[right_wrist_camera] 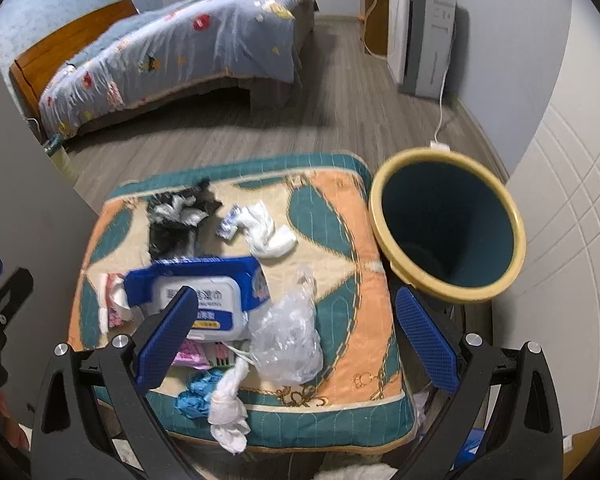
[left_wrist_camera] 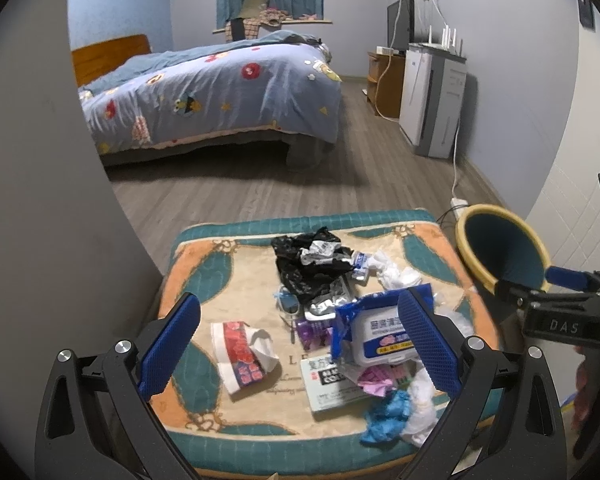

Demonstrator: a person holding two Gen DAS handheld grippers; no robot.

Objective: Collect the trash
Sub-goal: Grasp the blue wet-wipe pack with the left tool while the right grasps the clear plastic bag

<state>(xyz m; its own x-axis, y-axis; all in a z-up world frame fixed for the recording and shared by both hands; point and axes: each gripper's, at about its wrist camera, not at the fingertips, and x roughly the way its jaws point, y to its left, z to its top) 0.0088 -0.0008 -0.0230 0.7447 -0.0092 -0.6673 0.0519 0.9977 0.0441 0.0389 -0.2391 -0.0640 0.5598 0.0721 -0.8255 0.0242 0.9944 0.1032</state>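
Both grippers are hovering over the padded cushion (right_wrist_camera: 340, 216), jaws spread wide, nothing held. The left gripper (left_wrist_camera: 300, 344) is hanging above the middle of the trash pile; the right gripper (right_wrist_camera: 296, 340) is sitting nearer the bin (right_wrist_camera: 448, 228), which is standing just beside the cushion's right edge, looking empty. Trash is lying scattered on the cushion: a blue wet-wipe pack (right_wrist_camera: 204, 292) on top of a flat box (left_wrist_camera: 332, 384), a clear crumpled plastic bag (right_wrist_camera: 288, 336), white tissue wads (right_wrist_camera: 266, 232), a black bag (left_wrist_camera: 304, 268), a red-printed wrapper (left_wrist_camera: 242, 350), a blue glove (right_wrist_camera: 196, 392) at the near edge. All of it is probably light and soft. The clear bag is likely slippery, so pinching a bunched fold seems best. The wipe pack is looking floppy with a stiff lid; grabbing across the lid's edge would be best.
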